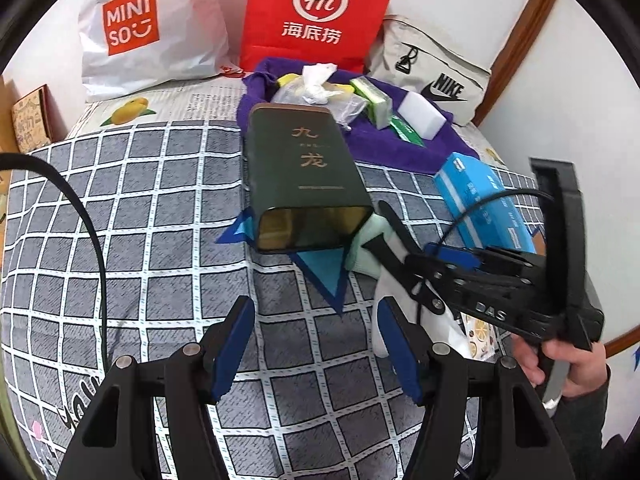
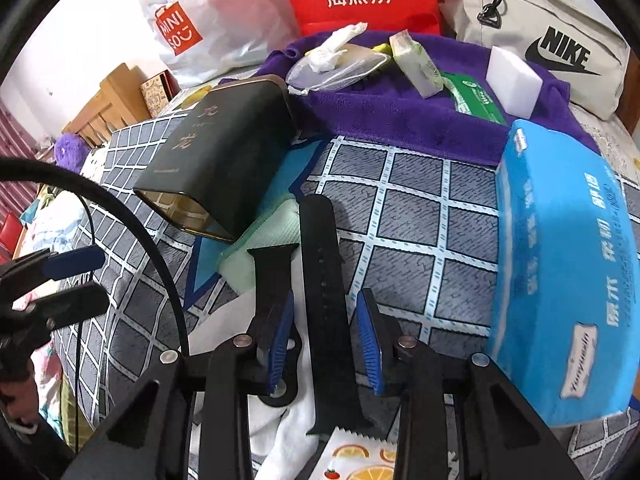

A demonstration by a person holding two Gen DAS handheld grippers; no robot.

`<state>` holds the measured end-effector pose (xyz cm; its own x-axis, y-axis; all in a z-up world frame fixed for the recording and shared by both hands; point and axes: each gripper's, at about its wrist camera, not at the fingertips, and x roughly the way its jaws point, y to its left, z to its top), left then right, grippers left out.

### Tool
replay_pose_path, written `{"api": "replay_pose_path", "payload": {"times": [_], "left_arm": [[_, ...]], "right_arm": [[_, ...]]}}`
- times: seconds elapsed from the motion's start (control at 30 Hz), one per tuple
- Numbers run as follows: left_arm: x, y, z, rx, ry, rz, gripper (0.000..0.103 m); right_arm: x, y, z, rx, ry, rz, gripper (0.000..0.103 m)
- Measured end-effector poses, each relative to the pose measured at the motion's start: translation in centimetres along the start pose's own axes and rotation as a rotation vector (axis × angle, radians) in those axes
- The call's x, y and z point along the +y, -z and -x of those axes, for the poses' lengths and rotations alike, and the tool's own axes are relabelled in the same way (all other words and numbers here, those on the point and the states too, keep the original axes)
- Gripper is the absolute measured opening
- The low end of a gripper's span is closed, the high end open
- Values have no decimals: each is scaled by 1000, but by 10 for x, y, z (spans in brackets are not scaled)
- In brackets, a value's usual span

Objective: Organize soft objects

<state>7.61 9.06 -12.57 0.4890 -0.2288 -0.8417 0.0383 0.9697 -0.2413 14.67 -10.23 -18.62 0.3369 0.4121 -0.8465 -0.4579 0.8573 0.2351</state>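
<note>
A dark green tin box point(image 1: 304, 172) lies on its side on the checked bedspread, its open mouth toward me; it also shows in the right wrist view point(image 2: 228, 152). Two black watch strap pieces point(image 2: 324, 280) lie on a white cloth point(image 2: 288, 432) and a pale green cloth point(image 2: 256, 248). My right gripper point(image 2: 326, 344) is open, its blue pads point(image 2: 370, 344) either side of the longer strap. My left gripper point(image 1: 316, 344) is open and empty over bare bedspread, in front of the tin. The right gripper also shows in the left wrist view point(image 1: 404, 252).
A purple towel point(image 1: 384, 144) behind the tin holds a mesh pouch, tissue packs and a white sponge point(image 1: 422, 114). A blue tissue pack point(image 2: 560, 264) lies right. Miniso bag point(image 1: 136, 28), red bag point(image 1: 316, 12) and Nike bag point(image 1: 436, 68) line the back wall.
</note>
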Motion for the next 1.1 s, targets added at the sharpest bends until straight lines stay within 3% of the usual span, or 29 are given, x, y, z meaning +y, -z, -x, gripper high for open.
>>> {"api": "replay_pose_path", "payload": {"times": [0.1, 0.23, 0.47, 0.93, 1.1], "left_arm": [[-1, 1, -1, 4, 10, -3, 62], [1, 5, -4, 13, 12, 1, 62], [1, 11, -8, 32, 2, 6, 62], [-35, -2, -25, 53, 14, -30, 62], [-50, -7, -42, 72, -22, -58, 62]], "right_arm": [[-2, -2, -5, -7, -12, -8, 32], [0, -3, -8, -29, -2, 10, 22], [0, -5, -3, -39, -12, 14, 20], [-2, 0, 72, -178, -8, 15, 20], [-3, 4, 96, -247, -33, 1, 20]]}}
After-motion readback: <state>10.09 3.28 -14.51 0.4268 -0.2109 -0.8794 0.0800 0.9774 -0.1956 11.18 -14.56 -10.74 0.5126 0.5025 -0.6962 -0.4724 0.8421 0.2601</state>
